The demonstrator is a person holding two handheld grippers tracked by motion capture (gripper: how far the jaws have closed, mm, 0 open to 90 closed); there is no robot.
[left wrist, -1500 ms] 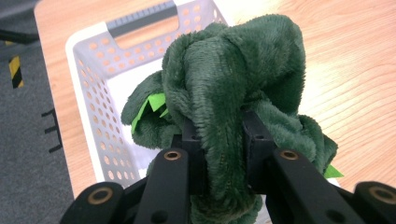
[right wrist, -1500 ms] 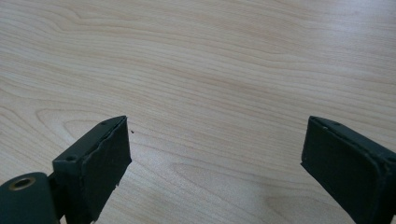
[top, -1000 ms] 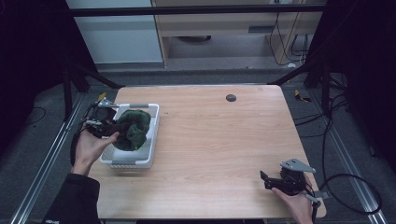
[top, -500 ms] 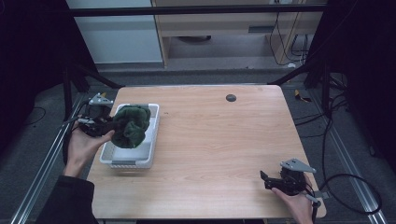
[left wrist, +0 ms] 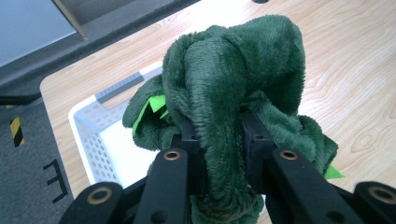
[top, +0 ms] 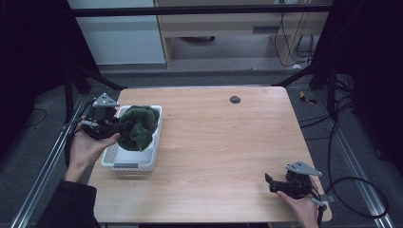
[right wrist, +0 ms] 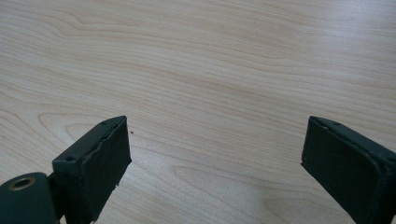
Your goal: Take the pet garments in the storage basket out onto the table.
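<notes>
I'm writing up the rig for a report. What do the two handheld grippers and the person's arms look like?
Both are black. The left gripper and right gripper each carry a grey three-cornered plate on top and trail a black cable. Their jaws are flat black blocks on arms with round brass-coloured rivet holes, as the gripper views show. The person's left arm wears a dark sleeve.

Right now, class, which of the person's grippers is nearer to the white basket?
Left. The left gripper is at the white basket, its jaws clamped on the green plush toy above it. The right gripper rests open at the table's opposite front corner.
</notes>
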